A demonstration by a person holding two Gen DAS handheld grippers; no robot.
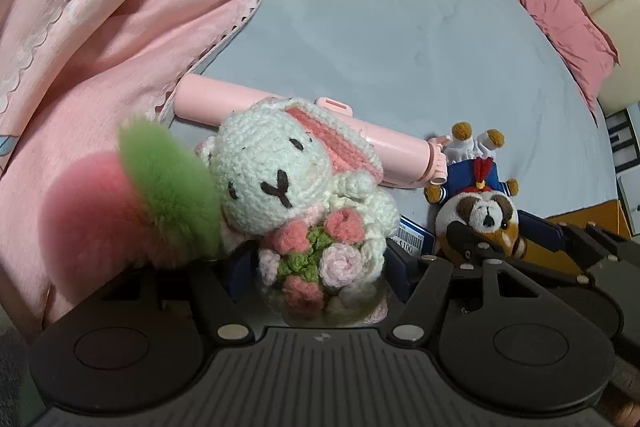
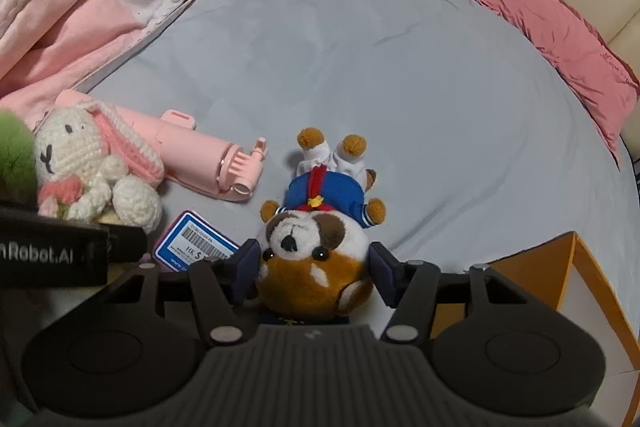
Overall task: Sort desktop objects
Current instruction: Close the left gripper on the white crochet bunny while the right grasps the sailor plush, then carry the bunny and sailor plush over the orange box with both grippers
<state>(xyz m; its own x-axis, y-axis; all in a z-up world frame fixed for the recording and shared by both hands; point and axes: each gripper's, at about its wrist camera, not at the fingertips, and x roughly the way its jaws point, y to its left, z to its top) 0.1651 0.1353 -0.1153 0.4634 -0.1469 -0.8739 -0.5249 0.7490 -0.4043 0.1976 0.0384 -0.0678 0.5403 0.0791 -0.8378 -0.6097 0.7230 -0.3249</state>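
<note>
Between the right gripper's (image 2: 312, 273) wide jaws lies the plush dog (image 2: 316, 247), ungripped.

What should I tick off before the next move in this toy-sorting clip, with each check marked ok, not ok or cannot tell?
1. Left gripper straddles the crochet rabbit: ok, its bouquet sits between the open fingers.
2. Right gripper straddles the plush dog: ok, the head lies between the pads.
3. Right pads pressing the dog: cannot tell; a gap shows on one side only.
4. Barcode card clear of the right fingers: not ok, one finger overlaps its corner.
5. Pink tube clear of both grippers: ok, it lies behind the rabbit.
6. A place to sort toys into: cannot tell; only an orange-edged box shows partly.
</note>
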